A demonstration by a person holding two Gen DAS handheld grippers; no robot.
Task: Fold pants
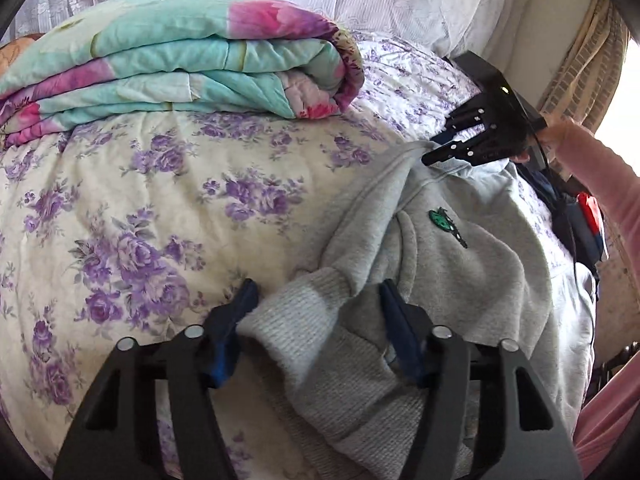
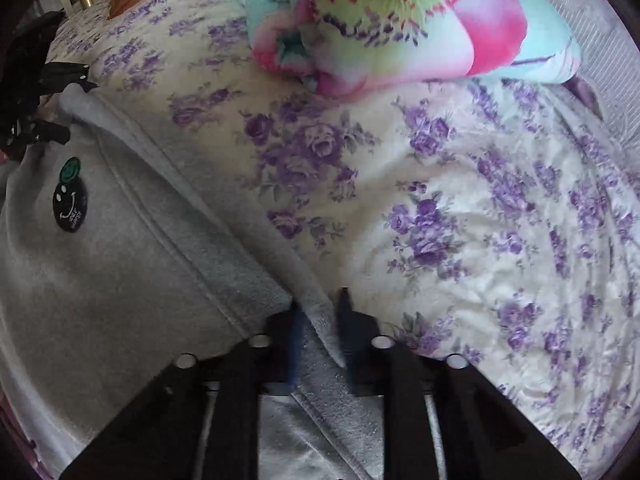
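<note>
On the left, a folded turquoise-and-pink quilt (image 1: 172, 56) sits on the bed's purple-flowered cover (image 1: 132, 208), well apart from the work, nothing between. Centre: grey pants (image 1: 460, 280) sprawl on the cover, green and black smiley patches (image 2: 69, 196) showing. The left tongs (image 1: 316, 296) stand half-open, fingers (image 1: 244, 300) astride the ribbed cuff, fabric filling the gap, pads touching it on both sides. Right side: the right tongs (image 2: 318, 308), nearly closed, pinch the pants' folded edge. A pink sleeve (image 1: 616, 184) reaches in behind.
</note>
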